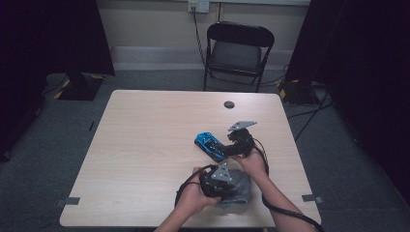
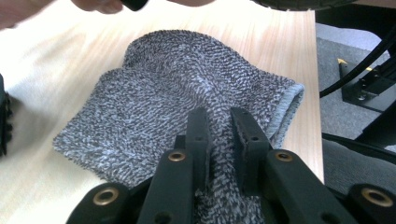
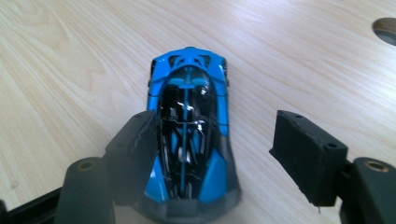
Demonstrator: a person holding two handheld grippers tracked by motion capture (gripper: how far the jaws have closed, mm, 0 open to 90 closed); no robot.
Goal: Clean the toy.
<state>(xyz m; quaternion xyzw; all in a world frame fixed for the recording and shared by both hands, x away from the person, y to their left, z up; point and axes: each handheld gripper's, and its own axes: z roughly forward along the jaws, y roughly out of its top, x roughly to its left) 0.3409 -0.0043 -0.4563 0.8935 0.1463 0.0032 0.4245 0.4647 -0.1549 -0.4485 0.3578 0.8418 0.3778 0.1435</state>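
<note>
Your left gripper (image 2: 219,140) has its jaws pinched together on a fold of the grey knit cloth (image 2: 187,93), which looks like a sock or small pouch (one end shows a lighter hemmed opening). That cloth lies flat on the wooden table (image 1: 145,145) near the front edge, right under your left hand (image 1: 196,195) in the high view.

Your right gripper (image 3: 217,154) is spread wide, jaws well apart, hanging over the back half of the blue toy car (image 3: 189,116). One jaw sits just beside the car's flank, maybe touching it; the other jaw is clear of it with bare table showing between. So nothing is clamped on that side.

That car sits on the table a bit past the cloth, toward the middle, nose pointing away from the right gripper. It has a blue body with a dark glossy cabin and black detailing. No readable writing, logo or label on the car or the cloth as far as I can see, though the high view is too small to rule out tiny print.
</note>
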